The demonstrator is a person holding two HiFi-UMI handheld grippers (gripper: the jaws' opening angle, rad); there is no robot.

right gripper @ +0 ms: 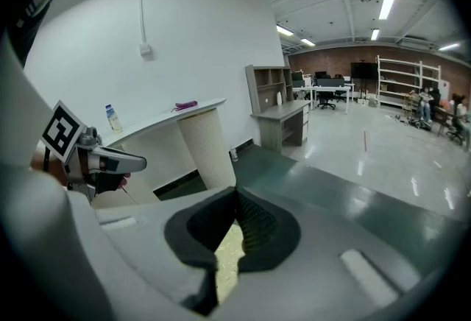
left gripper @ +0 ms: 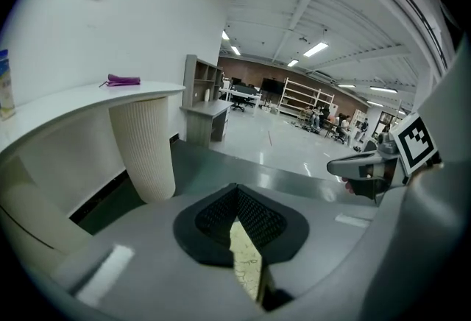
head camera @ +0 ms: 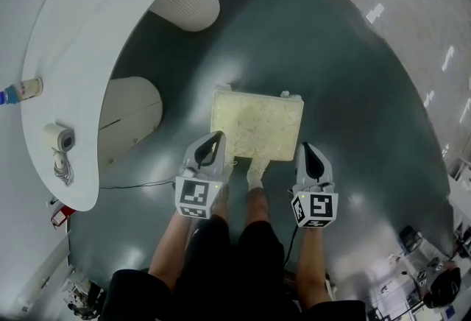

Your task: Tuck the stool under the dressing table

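stool (head camera: 257, 124) sits on the floor beside the counter (head camera: 70, 54)'s curved edge. my left tool (head camera: 214, 140) and right tool (head camera: 309, 150) are at its near corners, both with jaws together.

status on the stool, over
Left claw and right claw each shut on the cream square cushioned stool, one per side. Stool out on the dark green floor, not yet under the white curved dressing table. Thin black cable on floor by table.
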